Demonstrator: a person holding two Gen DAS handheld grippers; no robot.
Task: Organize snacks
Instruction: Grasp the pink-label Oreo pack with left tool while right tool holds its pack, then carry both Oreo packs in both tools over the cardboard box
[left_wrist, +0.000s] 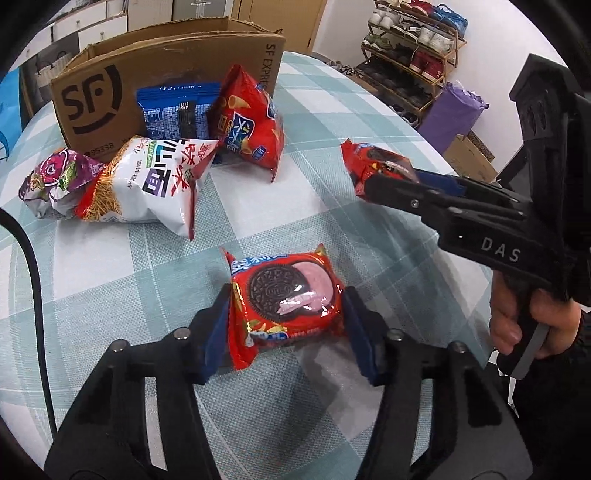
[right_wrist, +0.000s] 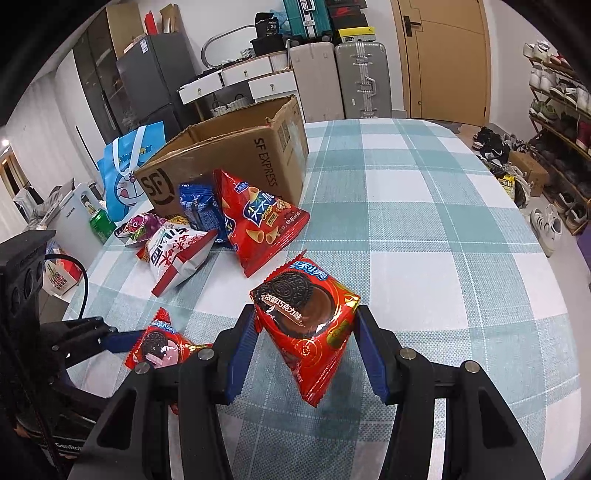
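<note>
Checked tablecloth (right_wrist: 424, 229) by a shoe rack (left_wrist: 410, 55) — each gripper (left_wrist: 286, 317) (right_wrist: 306, 343) clamps a cookie pack (left_wrist: 286, 295) (right_wrist: 306, 321).

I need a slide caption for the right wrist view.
Right gripper holds a red chocolate cookie packet above the checked tablecloth.

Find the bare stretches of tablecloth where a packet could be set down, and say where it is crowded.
Free: the checked tablecloth right of the cardboard box, out to the table's far and right edges. Also a strip between the white noodle bag and the pink-cream cookie packet. Crowded: the bags heaped against the box front.
</note>
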